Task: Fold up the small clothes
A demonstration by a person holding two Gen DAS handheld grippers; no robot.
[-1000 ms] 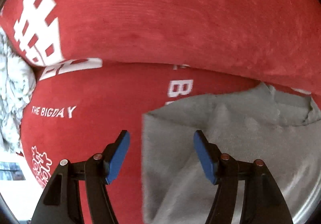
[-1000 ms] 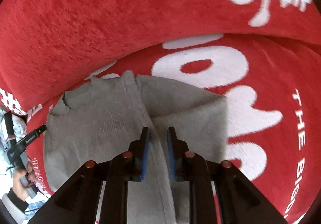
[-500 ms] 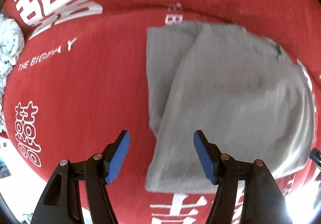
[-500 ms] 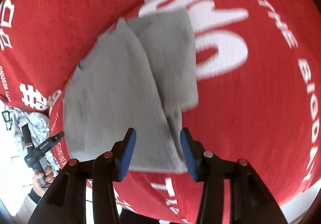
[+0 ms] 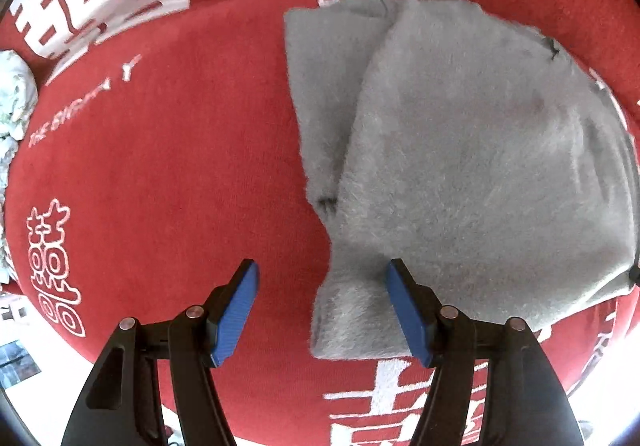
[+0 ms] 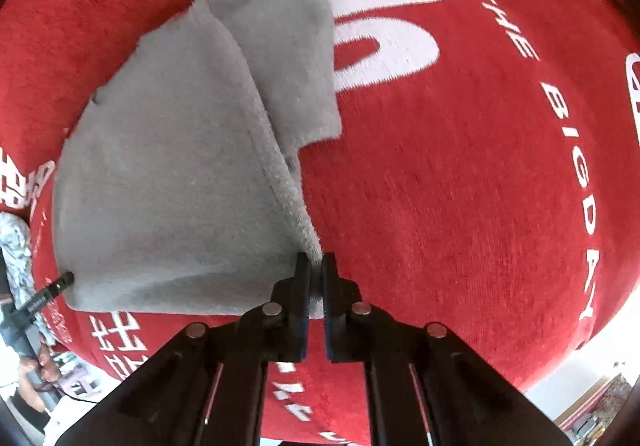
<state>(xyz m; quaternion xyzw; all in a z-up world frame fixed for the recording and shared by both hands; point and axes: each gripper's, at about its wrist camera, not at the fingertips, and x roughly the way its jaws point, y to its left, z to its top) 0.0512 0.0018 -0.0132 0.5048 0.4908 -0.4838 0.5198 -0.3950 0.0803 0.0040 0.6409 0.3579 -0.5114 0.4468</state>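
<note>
— What's underneath it all?
— A red cushion with white lettering — plush.
— And on it?
— A folded grey garment lying flat, and pale crumpled fabric at the edge.

Setting: domestic room. Evidence: red plush sofa cushion with white wedding lettering, spread beneath and beyond the fingers.

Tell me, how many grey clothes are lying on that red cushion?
1: a single grey garment, partly folded on the red cushion, its near corner pinched in the right tool. Anything beneath it is hidden.
</note>
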